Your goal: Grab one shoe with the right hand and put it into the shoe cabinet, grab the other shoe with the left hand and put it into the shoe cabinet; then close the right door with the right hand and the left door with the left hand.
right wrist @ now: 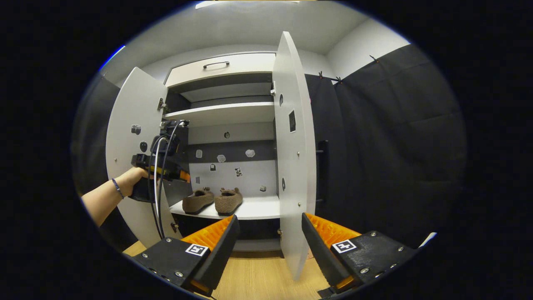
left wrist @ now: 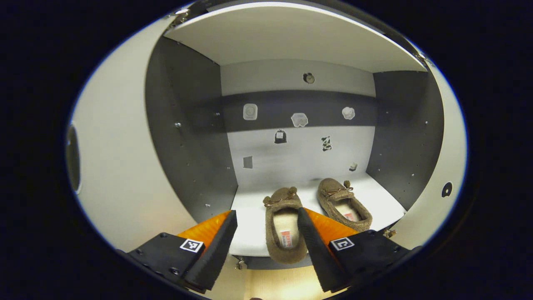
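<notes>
Both shoes [left wrist: 284, 221] [left wrist: 344, 203] side by side on cabinet shelf [left wrist: 250, 233], so placing looks done. Left tool [left wrist: 266, 237] apart, empty, facing shelf. Right tool [right wrist: 270, 239] apart, empty, lined up near right door [right wrist: 293, 166], likely to swing it shut

Both shoes [right wrist: 212, 201] on shelf [right wrist: 258, 211]; doors [right wrist: 293, 166] open.

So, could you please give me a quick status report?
Both grippers open, empty. Two shoes on shelf. Both doors open.
</notes>
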`<state>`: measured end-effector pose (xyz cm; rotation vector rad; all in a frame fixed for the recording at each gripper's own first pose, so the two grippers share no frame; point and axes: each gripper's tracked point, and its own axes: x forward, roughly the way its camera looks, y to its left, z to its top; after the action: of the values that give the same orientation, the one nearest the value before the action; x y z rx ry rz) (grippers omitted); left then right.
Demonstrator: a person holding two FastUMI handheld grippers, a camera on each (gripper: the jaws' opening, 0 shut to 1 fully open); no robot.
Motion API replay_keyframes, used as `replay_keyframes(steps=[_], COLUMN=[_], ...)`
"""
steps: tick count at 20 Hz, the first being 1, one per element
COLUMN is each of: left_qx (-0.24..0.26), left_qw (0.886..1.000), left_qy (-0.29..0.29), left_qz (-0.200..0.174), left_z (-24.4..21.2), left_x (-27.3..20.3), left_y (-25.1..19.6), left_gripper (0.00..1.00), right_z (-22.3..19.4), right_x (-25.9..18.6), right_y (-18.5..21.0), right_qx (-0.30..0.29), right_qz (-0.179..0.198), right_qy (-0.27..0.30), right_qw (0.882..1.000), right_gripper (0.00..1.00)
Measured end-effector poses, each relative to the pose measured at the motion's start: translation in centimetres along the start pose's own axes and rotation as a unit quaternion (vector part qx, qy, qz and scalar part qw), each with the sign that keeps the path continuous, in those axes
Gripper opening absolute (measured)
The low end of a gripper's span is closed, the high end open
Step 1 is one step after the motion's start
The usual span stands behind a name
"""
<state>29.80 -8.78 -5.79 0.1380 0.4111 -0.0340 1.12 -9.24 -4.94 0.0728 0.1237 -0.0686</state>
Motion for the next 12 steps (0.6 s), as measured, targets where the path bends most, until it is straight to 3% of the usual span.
replay_keyframes(steps=[6,7,12], left_qx=[-0.014,-0.017,-0.03], left_qw=[0.997,0.996,0.991], left_qy=[-0.079,-0.087,-0.133], left_qz=[-0.006,-0.009,-0.003], left_z=[2.3,2.2,1.8], left_x=[-8.2,-9.8,-16.3], left_y=[-0.8,-1.1,-0.9], left_gripper=[0.99,0.96,0.99], right_z=[-0.4,-0.6,-2.2], right_x=[-0.9,-0.9,-0.1], right_y=[-4.9,-5.8,-9.8], right_qx=[0.002,0.002,-0.007], right_qz=[-0.031,-0.035,-0.056], right_qy=[0.004,0.007,0.019], right_qw=[1.0,0.999,0.998], right_gripper=[0.92,0.92,0.92])
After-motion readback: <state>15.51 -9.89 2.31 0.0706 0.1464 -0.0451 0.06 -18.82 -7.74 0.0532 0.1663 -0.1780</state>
